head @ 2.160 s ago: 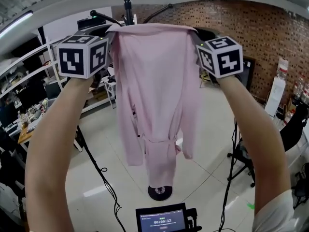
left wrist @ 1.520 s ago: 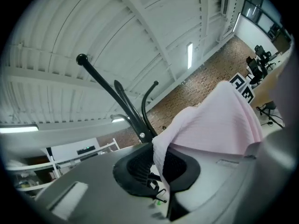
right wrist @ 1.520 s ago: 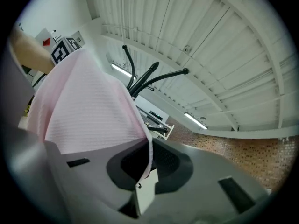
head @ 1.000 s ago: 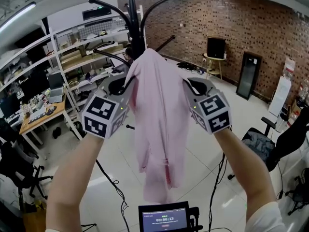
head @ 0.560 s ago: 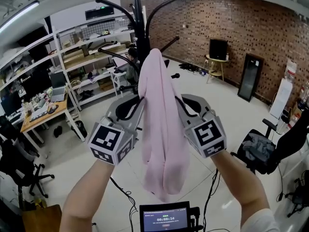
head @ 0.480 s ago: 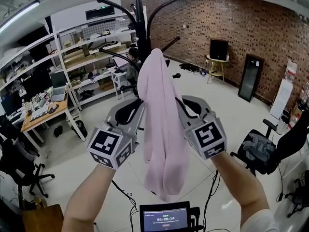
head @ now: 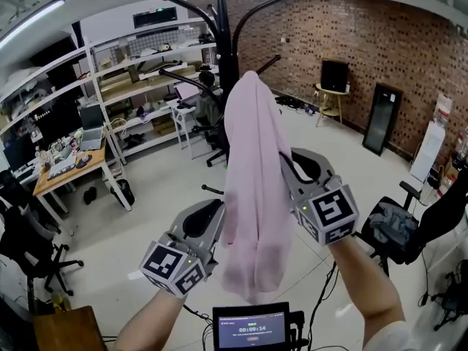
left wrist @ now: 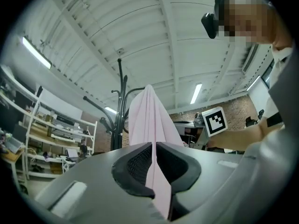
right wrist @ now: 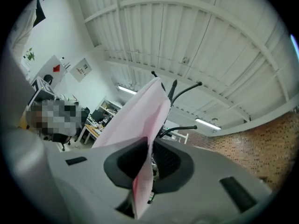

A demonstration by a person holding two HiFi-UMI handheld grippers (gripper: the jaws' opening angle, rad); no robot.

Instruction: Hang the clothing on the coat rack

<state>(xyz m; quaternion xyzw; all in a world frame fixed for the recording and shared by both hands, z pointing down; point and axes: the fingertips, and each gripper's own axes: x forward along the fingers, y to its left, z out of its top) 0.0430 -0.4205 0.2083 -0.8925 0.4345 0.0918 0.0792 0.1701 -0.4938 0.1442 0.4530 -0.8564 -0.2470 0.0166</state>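
A pink garment (head: 252, 181) hangs folded over a prong of the black coat rack (head: 221, 20), peaking at the top and draping down between my grippers. Low on its left edge, my left gripper (head: 213, 224) has a fold of the cloth pinched between its pads. Higher on the right edge, my right gripper (head: 287, 168) also grips the cloth. In the left gripper view the garment (left wrist: 149, 115) runs up from the left gripper (left wrist: 153, 149) to the rack (left wrist: 122, 92). In the right gripper view the cloth (right wrist: 135, 115) passes through the right gripper (right wrist: 149, 154).
White shelving (head: 110, 57) and a wooden desk (head: 62, 170) stand at the left, with a black office chair (head: 22, 247) nearer. A chair with grey cloth (head: 391, 225) sits at the right. A small screen (head: 251, 329) is below. A brick wall (head: 380, 42) closes the back.
The garment, held spread wide at first, now drapes folded over the rack prong. Both grippers came down; the left one dropped lower and nearer to me since half a second ago.
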